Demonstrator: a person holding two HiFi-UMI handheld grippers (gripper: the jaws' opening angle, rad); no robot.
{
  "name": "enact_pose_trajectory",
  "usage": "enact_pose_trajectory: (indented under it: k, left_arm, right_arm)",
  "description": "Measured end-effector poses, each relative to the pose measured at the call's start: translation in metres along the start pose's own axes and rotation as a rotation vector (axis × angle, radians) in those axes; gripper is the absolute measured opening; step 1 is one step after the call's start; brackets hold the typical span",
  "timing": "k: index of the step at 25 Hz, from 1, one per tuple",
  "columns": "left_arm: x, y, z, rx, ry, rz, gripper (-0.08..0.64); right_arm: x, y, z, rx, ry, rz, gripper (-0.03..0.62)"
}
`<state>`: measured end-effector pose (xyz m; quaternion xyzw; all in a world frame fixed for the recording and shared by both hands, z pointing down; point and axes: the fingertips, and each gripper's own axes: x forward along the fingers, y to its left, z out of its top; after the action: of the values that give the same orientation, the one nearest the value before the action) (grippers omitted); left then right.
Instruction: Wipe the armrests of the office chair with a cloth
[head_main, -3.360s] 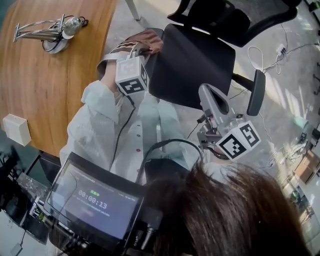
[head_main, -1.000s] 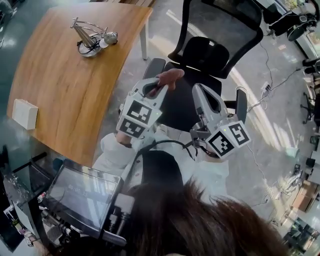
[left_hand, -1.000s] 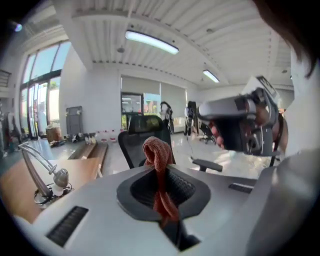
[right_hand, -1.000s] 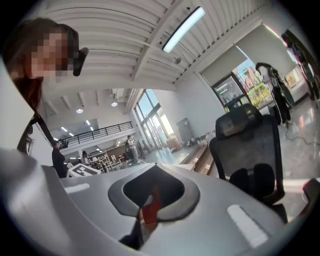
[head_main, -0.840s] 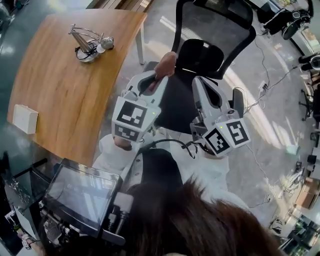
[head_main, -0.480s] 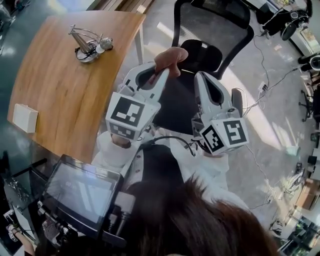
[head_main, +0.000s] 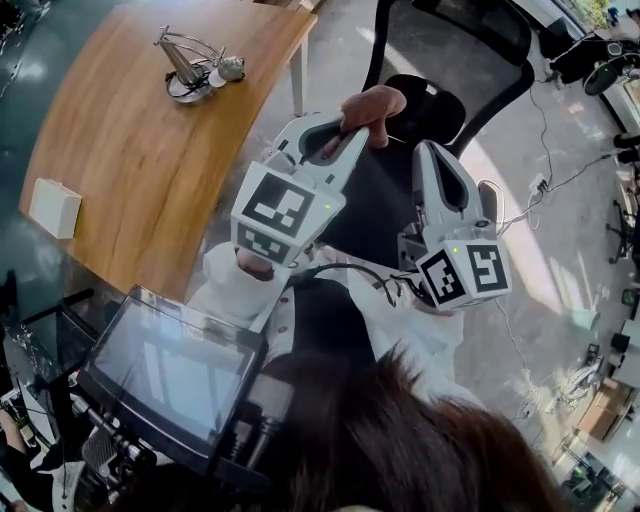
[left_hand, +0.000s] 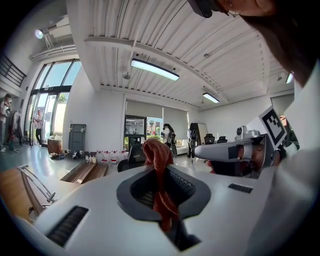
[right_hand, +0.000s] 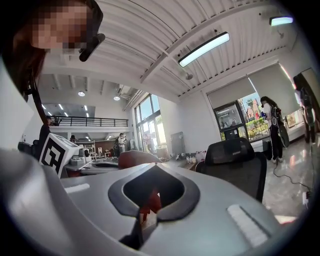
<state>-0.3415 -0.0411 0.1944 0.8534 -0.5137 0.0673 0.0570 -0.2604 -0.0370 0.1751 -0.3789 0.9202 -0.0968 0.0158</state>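
We are clamping the left gripper (head_main: 347, 128) on a reddish-brown knitted cloth (head_main: 374, 103). Its jaws are pinching the fabric's middle, so one bunch is bulging above the tips and a strip is trailing down through the hollow between the fingers. We are holding the cloth raised in the air, over the front left part of the seat of the black office chair (head_main: 372, 205), and it is not resting on the chair. Just beside it we are carrying the right gripper (head_main: 432, 152), with its jaws drawn together and nothing pinched at the tips. A red patch is showing through its hollow, and we cannot tell what that is. Both grippers are pointing away from us, towards the chair's mesh backrest. The chair's dark padded armrest (head_main: 488, 205) is lying just to the right of the right gripper, apart from the cloth. To our left, a curved wooden table (head_main: 120, 140) is carrying a wire metal stand (head_main: 190, 62) and a small white box (head_main: 54, 206). Below us, a dark flat screen (head_main: 170, 372) is sitting close to our body.
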Motion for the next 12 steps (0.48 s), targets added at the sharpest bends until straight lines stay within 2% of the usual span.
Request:
enact_pose_trajectory:
  k: [12]
  left_arm:
    - [0.011, -0.006, 0.006, -0.008, -0.010, -0.021, 0.023]
  right_arm:
    - [0.003, -0.014, 0.001, 0.009, 0.012, 0.000, 0.000]
